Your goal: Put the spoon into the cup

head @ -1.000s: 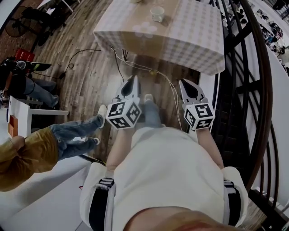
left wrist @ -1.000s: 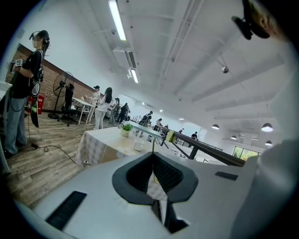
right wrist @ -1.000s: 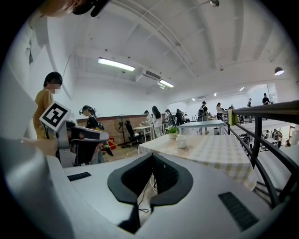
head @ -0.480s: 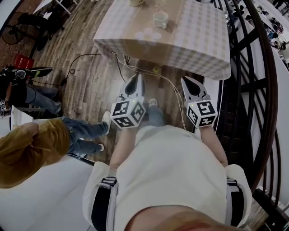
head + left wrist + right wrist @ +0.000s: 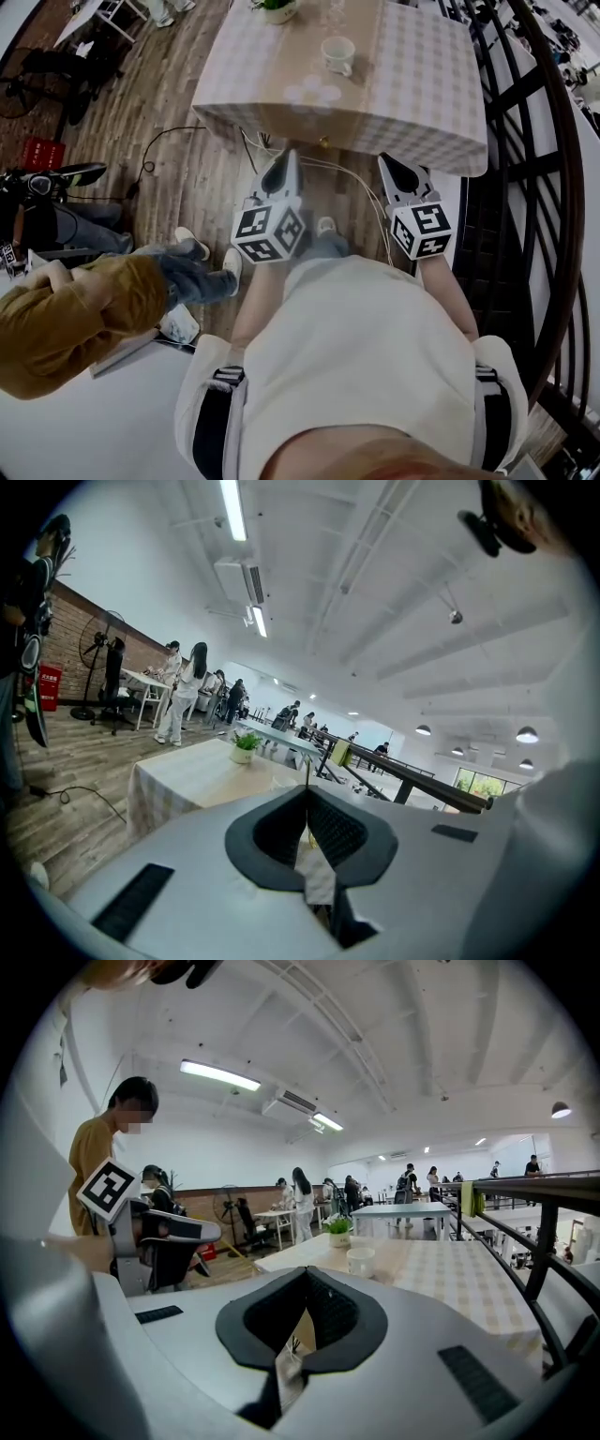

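Note:
A white cup (image 5: 337, 53) stands on the checked table (image 5: 412, 84) ahead of me; the right gripper view shows the same cup (image 5: 360, 1262) beyond the jaw tips. No spoon shows in any view. My left gripper (image 5: 286, 164) and right gripper (image 5: 389, 161) are held side by side at waist height over the wooden floor, short of the table's near edge. Both point at the table. In each gripper view the jaws meet at the tips, left gripper (image 5: 307, 789) and right gripper (image 5: 305, 1274), with nothing between them.
A small potted plant (image 5: 278, 7) sits at the table's far side. Cables (image 5: 281, 141) trail on the floor under the near edge. A dark railing (image 5: 544, 187) runs along my right. A person in a mustard sleeve (image 5: 66, 319) stands at my left.
The table and cup have slid down the head view, so I am nearer to them. Both grippers stay shut and level. The bystander's legs have shifted at the left.

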The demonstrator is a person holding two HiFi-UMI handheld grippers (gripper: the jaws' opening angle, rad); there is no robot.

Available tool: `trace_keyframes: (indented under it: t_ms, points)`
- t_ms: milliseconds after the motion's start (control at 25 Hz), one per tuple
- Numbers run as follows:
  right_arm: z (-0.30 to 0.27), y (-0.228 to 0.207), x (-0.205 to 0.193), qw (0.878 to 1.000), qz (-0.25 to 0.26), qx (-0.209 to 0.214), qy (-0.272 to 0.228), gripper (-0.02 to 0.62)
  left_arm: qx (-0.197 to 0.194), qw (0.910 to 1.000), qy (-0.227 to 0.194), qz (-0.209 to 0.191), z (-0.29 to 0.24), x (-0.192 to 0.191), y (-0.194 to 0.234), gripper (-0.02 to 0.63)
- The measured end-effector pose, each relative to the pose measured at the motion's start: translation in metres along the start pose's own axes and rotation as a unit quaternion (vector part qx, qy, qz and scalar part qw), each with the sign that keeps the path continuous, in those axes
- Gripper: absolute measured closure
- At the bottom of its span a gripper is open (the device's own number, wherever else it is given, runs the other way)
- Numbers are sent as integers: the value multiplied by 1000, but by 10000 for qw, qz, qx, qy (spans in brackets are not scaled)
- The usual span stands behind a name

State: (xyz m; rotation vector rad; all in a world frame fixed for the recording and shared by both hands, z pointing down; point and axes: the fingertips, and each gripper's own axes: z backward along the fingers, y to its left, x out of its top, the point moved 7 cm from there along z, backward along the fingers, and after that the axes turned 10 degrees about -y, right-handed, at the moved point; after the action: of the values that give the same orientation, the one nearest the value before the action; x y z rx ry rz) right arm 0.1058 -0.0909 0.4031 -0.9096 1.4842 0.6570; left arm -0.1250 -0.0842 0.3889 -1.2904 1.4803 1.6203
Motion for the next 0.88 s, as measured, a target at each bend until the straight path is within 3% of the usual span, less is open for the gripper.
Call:
trace_keyframes:
  t_ms: [400, 880]
  points:
    - [-65, -25, 10, 9998, 32, -152, -97, 595, -191, 9998, 81, 8, -70, 10, 29, 601]
    - [-101, -27, 19, 9987, 65, -504, -72, 595, -492, 9986, 147, 113, -112, 29, 57, 601]
